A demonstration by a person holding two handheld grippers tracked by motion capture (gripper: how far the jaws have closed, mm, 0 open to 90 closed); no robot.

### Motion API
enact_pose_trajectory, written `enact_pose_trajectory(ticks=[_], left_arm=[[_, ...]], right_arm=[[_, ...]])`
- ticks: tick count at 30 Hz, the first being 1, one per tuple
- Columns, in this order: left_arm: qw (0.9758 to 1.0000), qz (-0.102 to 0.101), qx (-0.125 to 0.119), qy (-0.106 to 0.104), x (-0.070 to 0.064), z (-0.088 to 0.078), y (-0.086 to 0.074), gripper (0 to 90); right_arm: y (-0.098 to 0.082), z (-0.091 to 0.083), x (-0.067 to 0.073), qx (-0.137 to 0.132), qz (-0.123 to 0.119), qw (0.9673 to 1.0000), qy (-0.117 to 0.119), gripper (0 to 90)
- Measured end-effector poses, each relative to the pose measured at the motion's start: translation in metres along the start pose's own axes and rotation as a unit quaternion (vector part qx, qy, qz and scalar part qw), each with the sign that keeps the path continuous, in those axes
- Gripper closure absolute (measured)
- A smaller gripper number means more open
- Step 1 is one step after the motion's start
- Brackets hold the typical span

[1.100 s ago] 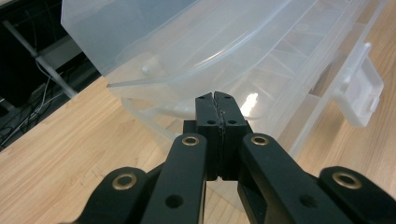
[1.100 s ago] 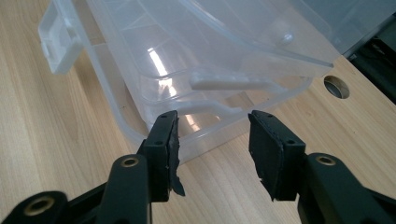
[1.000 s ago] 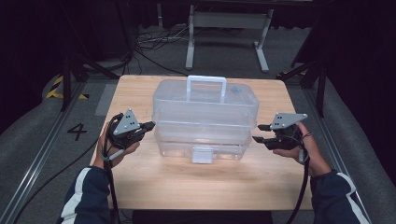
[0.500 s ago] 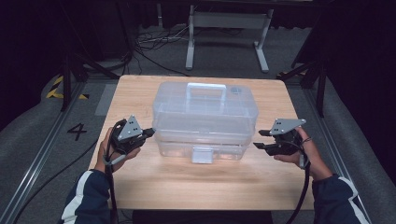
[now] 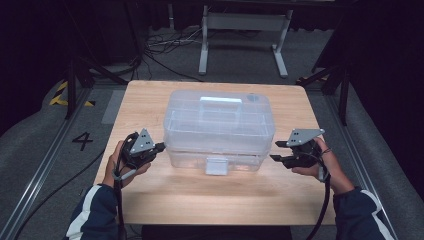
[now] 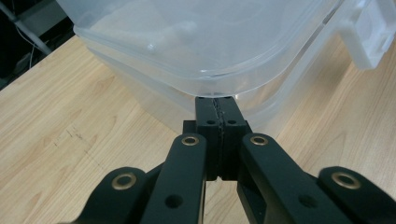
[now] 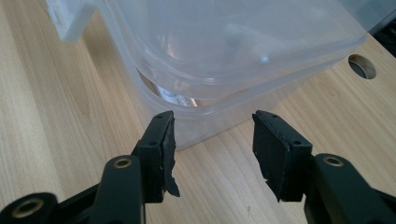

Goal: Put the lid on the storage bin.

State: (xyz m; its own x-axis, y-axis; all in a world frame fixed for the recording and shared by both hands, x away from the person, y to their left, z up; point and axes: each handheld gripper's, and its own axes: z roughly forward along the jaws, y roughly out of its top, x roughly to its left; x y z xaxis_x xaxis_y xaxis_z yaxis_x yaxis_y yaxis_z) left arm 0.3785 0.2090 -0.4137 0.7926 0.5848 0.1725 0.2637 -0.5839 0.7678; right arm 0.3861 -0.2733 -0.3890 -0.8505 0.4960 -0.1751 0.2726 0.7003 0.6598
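A clear plastic storage box (image 5: 219, 127) stands in the middle of the wooden table (image 5: 145, 100), its handle (image 5: 220, 101) lying flat on the lid and a pale latch (image 5: 216, 165) on its front wall. My left gripper (image 5: 161, 146) is shut with nothing between its jaws. In the left gripper view its tips (image 6: 219, 109) sit just under the lid's rim at the box's (image 6: 201, 42) left front corner; contact cannot be told. My right gripper (image 5: 278, 151) is open beside the right front corner. In the right gripper view its jaws (image 7: 212, 135) stand apart, short of the box (image 7: 233, 51).
A round cable hole (image 7: 362, 66) is cut in the table behind the box's right side. Bare wood lies in front of the box. Beyond the table's far edge are a metal stand (image 5: 240, 25) and floor cables (image 5: 160, 47). A floor mark "4" (image 5: 82, 141) lies left.
The box's handle stood upright a second ago and now lies flat on the lid. Both grippers have dropped slightly towards the table's near edge.
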Motion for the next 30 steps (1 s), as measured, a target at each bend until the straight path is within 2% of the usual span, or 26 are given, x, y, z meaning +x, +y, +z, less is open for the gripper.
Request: enact_pose_trajectory(ticks=[11, 17, 26, 30], left_arm=[[0.9999, -0.007, 0.010, 0.000, 0.000, 0.002, -0.008, 90.0], [0.9998, -0.016, 0.005, -0.007, 0.001, 0.002, -0.010, 90.0], [0.9999, -0.010, 0.008, -0.007, 0.000, 0.000, -0.012, 87.6], [0.9998, -0.001, 0.022, -0.002, -0.003, 0.002, -0.014, 86.1]], right_arm=[[-0.001, 0.007, 0.003, 0.007, -0.001, 1.0000, 0.005, 48.9], [-0.001, 0.009, 0.003, 0.009, -0.002, 0.9999, 0.006, 48.3], [-0.002, 0.008, 0.005, 0.012, -0.005, 0.9999, 0.006, 47.4], [-0.004, 0.008, 0.005, 0.012, -0.005, 0.9999, 0.003, 46.3]])
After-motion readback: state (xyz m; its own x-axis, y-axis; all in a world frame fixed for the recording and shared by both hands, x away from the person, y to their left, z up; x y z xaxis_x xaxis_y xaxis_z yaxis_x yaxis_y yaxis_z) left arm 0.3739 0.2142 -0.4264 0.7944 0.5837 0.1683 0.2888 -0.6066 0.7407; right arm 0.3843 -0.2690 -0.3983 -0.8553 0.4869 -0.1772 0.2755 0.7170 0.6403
